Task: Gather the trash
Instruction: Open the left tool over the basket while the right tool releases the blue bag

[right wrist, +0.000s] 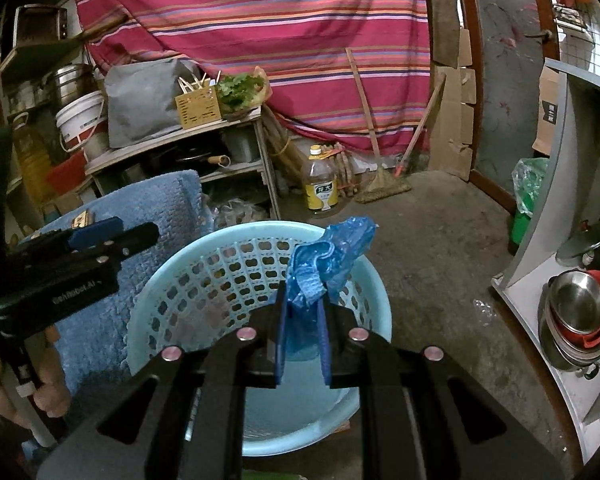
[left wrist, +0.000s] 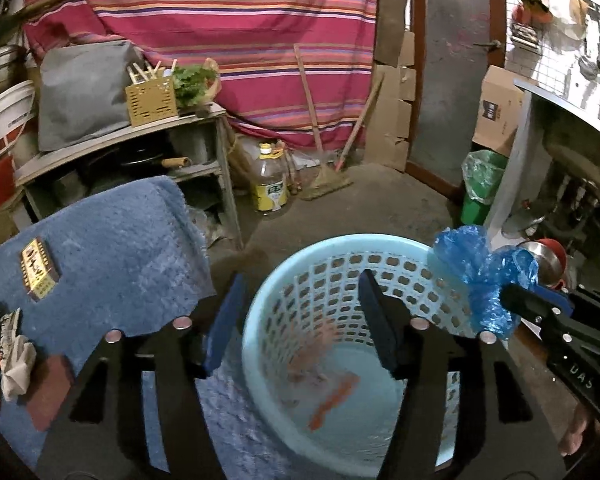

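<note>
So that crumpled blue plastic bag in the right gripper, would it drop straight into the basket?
Probably not straight. The crumpled blue plastic bag looks thin and floppy, bunching above the right gripper, so it likely weighs little and may drift. Its film could also cling to the pads. It hangs over the pale blue perforated plastic basket, so it should still land inside.

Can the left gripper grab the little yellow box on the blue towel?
Probably yes. The left gripper is open and holds nothing, and the yellow box lies bare on the blue towel, off to its left, with nothing on top of it. It would have to swing away from the basket first.
</note>
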A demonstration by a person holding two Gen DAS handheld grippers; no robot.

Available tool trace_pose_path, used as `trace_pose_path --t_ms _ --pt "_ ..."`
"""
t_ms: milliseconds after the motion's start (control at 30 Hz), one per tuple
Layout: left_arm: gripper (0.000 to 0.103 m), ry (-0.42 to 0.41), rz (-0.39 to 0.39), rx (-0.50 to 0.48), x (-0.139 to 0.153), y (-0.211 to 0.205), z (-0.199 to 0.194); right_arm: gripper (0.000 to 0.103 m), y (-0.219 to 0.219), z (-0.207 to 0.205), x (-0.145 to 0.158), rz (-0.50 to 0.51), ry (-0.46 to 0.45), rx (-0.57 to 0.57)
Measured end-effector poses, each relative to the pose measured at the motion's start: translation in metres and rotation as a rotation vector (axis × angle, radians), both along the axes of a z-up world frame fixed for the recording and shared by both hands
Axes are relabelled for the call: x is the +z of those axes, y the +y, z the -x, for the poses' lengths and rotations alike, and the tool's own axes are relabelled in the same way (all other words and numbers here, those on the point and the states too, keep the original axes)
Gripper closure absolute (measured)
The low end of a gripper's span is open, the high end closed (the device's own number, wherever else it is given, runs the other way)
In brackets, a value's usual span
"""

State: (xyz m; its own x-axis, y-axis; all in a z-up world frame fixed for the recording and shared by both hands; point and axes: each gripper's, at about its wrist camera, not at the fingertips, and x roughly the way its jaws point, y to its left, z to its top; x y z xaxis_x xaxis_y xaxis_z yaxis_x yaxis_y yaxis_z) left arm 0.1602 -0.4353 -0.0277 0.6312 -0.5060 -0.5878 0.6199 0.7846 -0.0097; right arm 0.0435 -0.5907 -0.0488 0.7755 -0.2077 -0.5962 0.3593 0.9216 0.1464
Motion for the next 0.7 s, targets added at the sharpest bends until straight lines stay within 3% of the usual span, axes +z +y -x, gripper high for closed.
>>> trace_pose_path --t_ms 100,400,433,467,533,600,700 --pt "0.019 -0.019 0.008 0.044 0.005 0.016 -0.002 0.089 0.003 -0.003 -0.002 -0.001 0.005 0.006" --pt "0.012 -0.107 -0.034 0.127 0.02 0.062 -0.004 0.088 0.018 -0.026 -0.012 -0.031 0.01 0.013" --pt "0.012 -0.108 -0.029 0.136 0.022 0.07 -0.005 0.082 0.019 -0.028 -0.013 -0.031 0.013 0.008" --pt "0.01 -0.109 -0.024 0.144 0.024 0.075 -0.005 0.06 0.019 -0.03 -0.015 -0.029 0.017 0.002" --pt "0.008 -0.112 -0.015 0.162 0.028 0.088 -0.005 0.031 0.021 -0.033 -0.018 -0.022 0.024 -0.021" --pt "0.006 -0.116 -0.011 0.188 0.031 0.101 -0.006 0.031 0.024 -0.033 -0.021 -0.011 0.034 -0.032" --pt "0.006 -0.114 0.004 0.205 0.036 0.116 -0.006 0.02 0.03 -0.033 -0.023 0.011 0.059 -0.053"
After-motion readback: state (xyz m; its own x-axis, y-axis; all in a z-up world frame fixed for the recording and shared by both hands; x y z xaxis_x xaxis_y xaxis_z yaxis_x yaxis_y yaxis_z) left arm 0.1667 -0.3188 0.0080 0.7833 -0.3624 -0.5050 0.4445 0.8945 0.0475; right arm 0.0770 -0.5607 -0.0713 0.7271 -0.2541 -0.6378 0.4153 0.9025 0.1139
